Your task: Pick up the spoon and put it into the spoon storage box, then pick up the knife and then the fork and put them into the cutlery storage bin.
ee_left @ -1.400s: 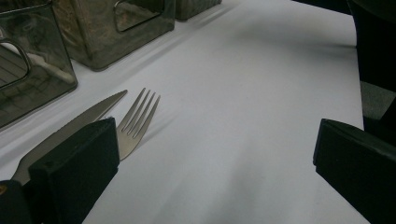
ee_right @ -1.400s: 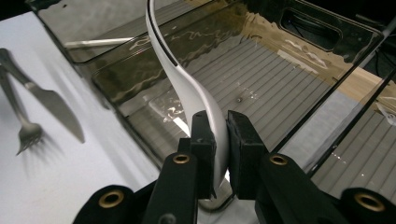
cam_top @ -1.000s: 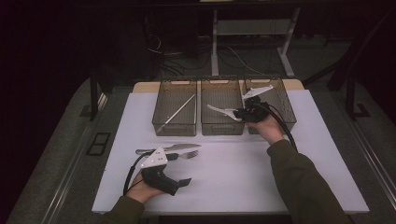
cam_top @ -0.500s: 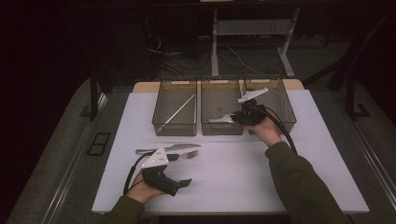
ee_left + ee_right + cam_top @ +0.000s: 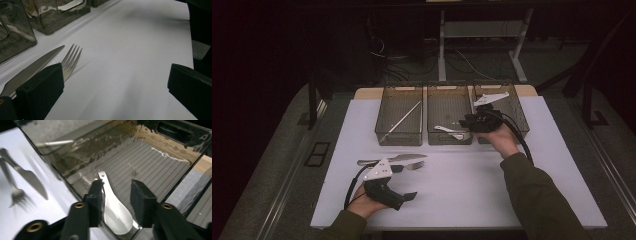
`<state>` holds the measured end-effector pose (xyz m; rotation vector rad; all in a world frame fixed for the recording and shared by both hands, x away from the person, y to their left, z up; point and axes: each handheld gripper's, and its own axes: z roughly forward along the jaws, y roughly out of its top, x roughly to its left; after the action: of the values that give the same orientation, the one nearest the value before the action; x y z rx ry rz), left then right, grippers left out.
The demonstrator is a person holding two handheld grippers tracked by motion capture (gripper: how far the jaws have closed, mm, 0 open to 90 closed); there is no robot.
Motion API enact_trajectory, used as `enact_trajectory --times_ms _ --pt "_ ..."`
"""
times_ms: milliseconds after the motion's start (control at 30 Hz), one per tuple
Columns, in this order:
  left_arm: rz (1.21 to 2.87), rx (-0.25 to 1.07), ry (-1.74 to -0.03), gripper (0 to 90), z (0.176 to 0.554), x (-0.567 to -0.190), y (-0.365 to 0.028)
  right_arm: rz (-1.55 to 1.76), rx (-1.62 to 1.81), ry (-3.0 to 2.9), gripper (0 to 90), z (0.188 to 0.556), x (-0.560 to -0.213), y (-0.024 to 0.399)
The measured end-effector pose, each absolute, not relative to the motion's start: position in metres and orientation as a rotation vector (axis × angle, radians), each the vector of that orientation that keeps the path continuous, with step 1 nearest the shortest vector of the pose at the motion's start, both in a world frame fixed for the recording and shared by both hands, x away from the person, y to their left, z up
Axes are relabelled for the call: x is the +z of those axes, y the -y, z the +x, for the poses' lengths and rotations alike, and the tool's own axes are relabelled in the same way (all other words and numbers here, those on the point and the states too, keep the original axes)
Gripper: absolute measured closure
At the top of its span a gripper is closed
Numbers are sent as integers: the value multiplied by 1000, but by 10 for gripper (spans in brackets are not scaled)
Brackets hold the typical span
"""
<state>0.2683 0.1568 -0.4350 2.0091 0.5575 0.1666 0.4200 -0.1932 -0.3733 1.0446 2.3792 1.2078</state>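
Dark floor and cable-strewn frames surround the white desk [image 5: 472, 200], which carries three smoky transparent bins in a row at its far edge. At the left, near the front edge, the left hand-held gripper [image 5: 404, 196] rests low on the desk in the person's left hand [image 5: 362, 204]; in the left gripper view its two black jaws stand wide apart with only bare desk between them, gripping nothing. Just beyond it lie a knife [image 5: 384, 160] and a fork [image 5: 412, 165], side by side and touching or nearly so, the fork's tines pointing right. Farther back, the left bin [image 5: 384, 135] holds a long thin metal utensil lying on a slant. The middle bin [image 5: 432, 137] holds a white spoon [image 5: 116, 213], which lies on the ribbed floor close to the near wall, bowl toward the camera in the right gripper view. The right hand-held gripper [image 5: 467, 122] hangs over that bin's right front corner, held by the right hand [image 5: 502, 140]; its jaws have just been opening and now stand apart on either side of the spoon, the pads no longer pressing on it. The right bin [image 5: 519, 122] sits just behind that hand.
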Motion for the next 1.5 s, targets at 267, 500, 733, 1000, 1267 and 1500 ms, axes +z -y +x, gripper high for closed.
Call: enact_trajectory --times_ms 267,500,733,1000,1267,1500 --pt "2021 168 -563 0 269 -435 -157 1067 1308 -2363 432 393 -367 213" --pt "2037 171 -566 0 268 -434 -156 1036 1365 -2378 342 364 -372 224" --pt "2043 183 -569 9 268 -432 -157 1046 1464 -2382 277 337 -388 241" --pt "2047 190 -562 16 268 -430 -157 1040 1452 -2359 245 309 -407 265" --pt "2045 193 -575 29 268 -428 -158 1057 1448 -2339 218 283 -421 288" --pt "2056 271 -606 150 279 -417 -168 1081 1405 -2325 201 268 -430 296"
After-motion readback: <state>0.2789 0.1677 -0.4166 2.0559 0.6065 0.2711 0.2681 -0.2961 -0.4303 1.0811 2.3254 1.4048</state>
